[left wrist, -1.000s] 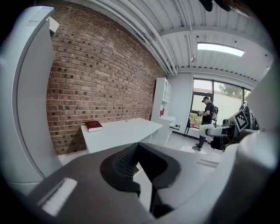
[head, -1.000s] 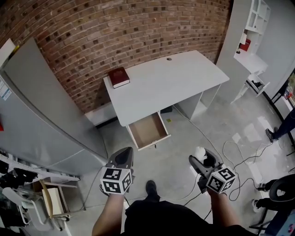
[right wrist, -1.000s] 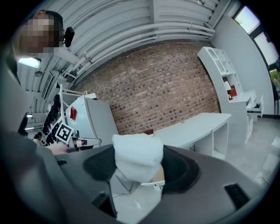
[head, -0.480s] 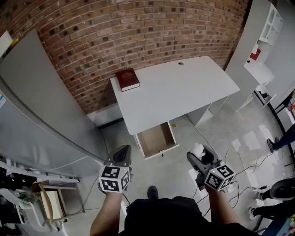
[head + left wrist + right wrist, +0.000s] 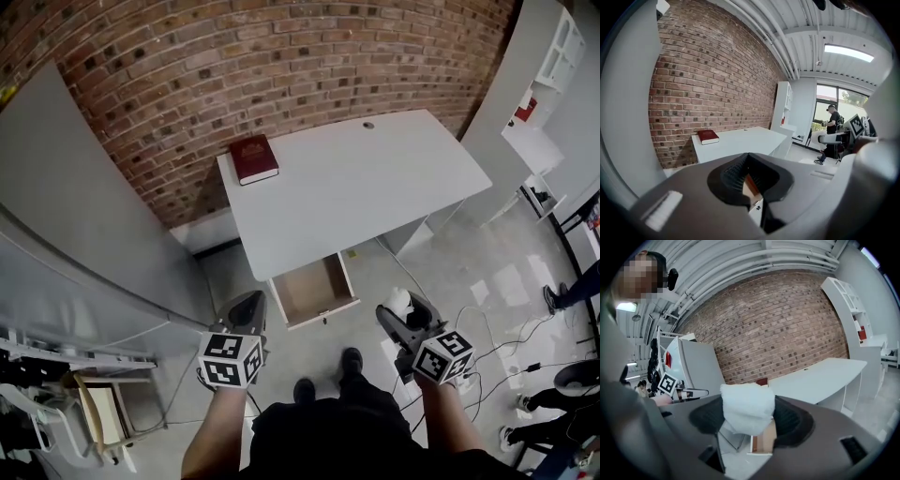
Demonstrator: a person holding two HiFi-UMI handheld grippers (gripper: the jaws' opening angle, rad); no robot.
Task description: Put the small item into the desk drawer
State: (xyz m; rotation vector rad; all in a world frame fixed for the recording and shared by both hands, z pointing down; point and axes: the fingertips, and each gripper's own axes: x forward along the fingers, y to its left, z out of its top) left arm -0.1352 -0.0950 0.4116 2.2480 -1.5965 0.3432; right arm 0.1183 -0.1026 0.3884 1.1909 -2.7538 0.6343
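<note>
The right gripper (image 5: 401, 317) squeezes a soft white thing (image 5: 747, 408); the left gripper (image 5: 249, 307) is closed, empty. Bad aim could drop it beside the open drawer (image 5: 314, 291).

L gripper (image 5: 247, 307) & R gripper (image 5: 403, 314) were held low, side by side, pointing to the far side. L jaws were together, empty; R jaws were clamped on small white item (image 5: 747, 408).

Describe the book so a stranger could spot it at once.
Find the brick wall; a white desk stands against it. The book lies flat on the desk's left rear corner, the only dark red thing on the white top.
</note>
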